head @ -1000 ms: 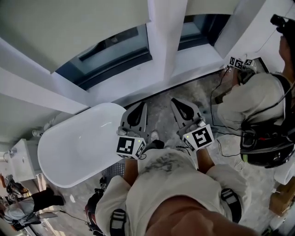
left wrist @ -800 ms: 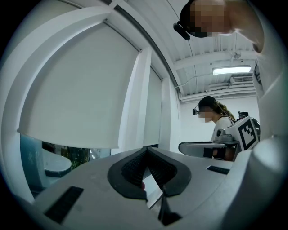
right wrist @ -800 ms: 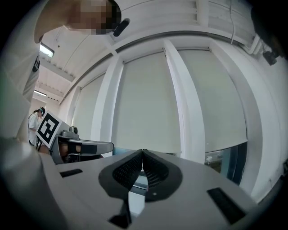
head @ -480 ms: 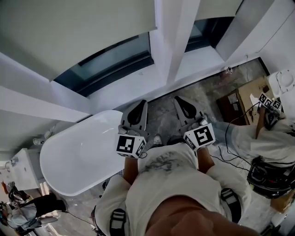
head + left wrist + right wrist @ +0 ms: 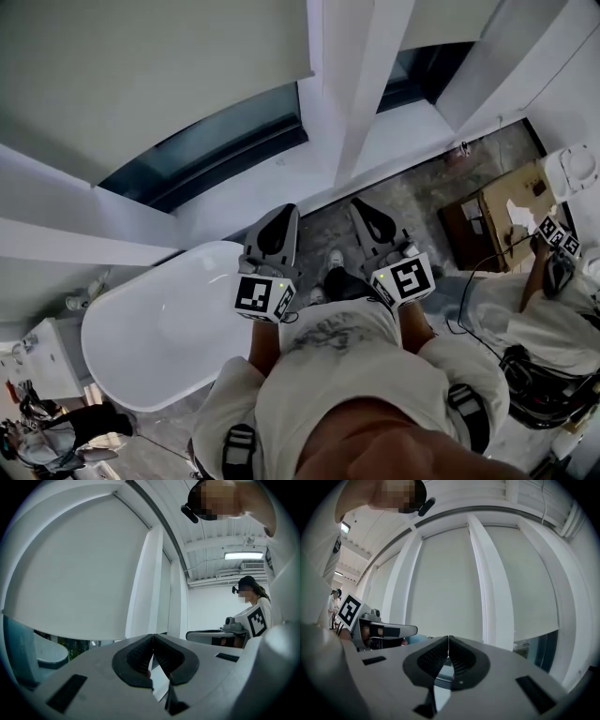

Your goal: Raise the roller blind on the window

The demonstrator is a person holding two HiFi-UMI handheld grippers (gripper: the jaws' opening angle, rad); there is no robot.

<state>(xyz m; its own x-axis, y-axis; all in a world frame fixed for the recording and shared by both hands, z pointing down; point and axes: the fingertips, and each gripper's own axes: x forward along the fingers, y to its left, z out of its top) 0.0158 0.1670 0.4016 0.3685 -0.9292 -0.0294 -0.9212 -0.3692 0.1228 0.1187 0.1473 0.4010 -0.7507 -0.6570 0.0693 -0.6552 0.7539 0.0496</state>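
White blind (image 5: 141, 75) hangs low over the window (image 5: 220, 141) beyond the bathtub (image 5: 159, 337), with a dark strip of glass showing under its bottom edge. Just right of the bathtub, the person holds both tools out side by side, clear of the blind. The left gripper (image 5: 279, 216) has its jaws pressed together with nothing between them. The right gripper (image 5: 367, 210) is the same, closed up tight and empty. Another person (image 5: 544, 314) is further right of the bathtub.
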